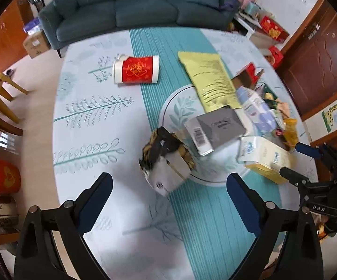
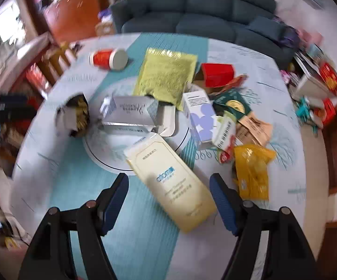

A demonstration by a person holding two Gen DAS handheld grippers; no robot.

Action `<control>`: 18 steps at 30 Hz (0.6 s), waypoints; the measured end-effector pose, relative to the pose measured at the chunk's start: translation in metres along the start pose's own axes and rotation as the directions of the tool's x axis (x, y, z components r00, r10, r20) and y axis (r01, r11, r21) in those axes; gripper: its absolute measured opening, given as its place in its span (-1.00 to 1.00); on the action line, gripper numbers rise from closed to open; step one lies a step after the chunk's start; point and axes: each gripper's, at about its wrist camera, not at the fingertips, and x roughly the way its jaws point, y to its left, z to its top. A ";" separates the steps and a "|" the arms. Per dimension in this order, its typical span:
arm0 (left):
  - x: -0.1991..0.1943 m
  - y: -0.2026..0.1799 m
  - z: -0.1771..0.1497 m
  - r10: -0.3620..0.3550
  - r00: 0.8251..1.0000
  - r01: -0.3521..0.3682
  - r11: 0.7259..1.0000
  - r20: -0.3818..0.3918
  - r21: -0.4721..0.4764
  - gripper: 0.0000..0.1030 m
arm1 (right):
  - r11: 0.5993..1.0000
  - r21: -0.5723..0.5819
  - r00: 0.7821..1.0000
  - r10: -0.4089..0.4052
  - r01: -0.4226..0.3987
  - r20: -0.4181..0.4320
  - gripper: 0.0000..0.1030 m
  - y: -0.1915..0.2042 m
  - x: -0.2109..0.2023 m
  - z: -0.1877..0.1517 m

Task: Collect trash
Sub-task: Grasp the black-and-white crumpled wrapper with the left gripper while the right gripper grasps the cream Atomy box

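Note:
Trash lies on a round table (image 1: 94,126) with a teal-and-white cloth. My left gripper (image 1: 169,183) is open above a black-and-gold torn box (image 1: 166,161). My right gripper (image 2: 169,183) is open over a cream carton (image 2: 170,184); it also shows at the right of the left wrist view (image 1: 292,161). A grey box (image 1: 215,130) (image 2: 131,114), a gold pouch (image 1: 209,79) (image 2: 166,74), a red-and-white cup on its side (image 1: 135,70) (image 2: 109,59), a white-and-lilac box (image 2: 200,116) and a yellow wrapper (image 2: 252,172) lie around.
A dark teal sofa (image 1: 133,7) stands beyond the table. A red box (image 2: 217,74) and several wrappers pile at the right of the table. A red bucket (image 1: 1,177) and yellow chairs (image 1: 3,93) stand at the left. Wooden doors (image 1: 320,53) are at the right.

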 end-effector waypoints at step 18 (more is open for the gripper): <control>0.077 0.013 0.009 -0.093 0.978 0.092 0.996 -0.188 -0.012 -0.10 | 1.000 -0.023 0.988 -0.021 0.018 -0.155 0.08 0.012 0.049 0.005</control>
